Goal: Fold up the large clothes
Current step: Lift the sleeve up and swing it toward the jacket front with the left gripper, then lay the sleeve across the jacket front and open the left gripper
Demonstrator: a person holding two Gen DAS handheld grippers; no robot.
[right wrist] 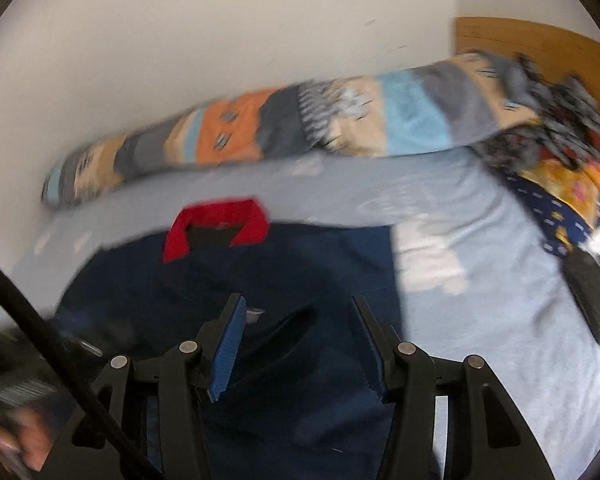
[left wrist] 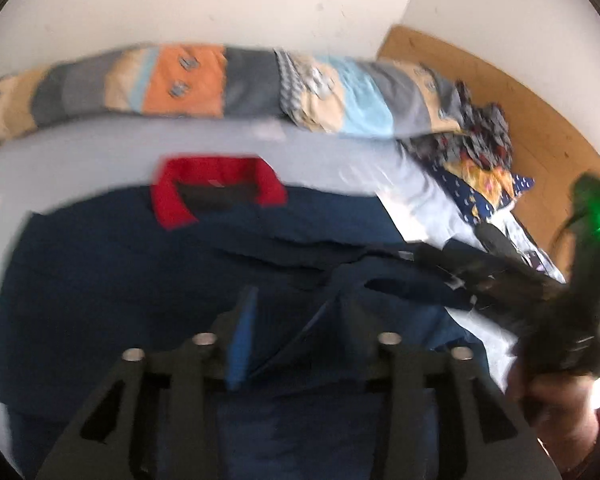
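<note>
Navy shirt (left wrist: 100, 272) matt cloth, red collar (left wrist: 216, 184); bedsheet (right wrist: 480, 240) smooth cloth; headboard (left wrist: 500, 92) wood.

Navy shirt (left wrist: 140, 264), left tool (left wrist: 296, 320) apart

both views are smeared by motion. the navy shirt (left wrist: 100, 280) runs under the left gripper (left wrist: 296, 320) and off the bottom edge (hem unseen). right of it, a blurred hand (left wrist: 556, 404).

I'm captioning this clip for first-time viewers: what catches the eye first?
The bright red collar of a navy polo shirt spread flat on the pale blue bedsheet. Behind it, a patchwork blanket in orange, grey and sky blue lies rolled along the white wall.
</note>
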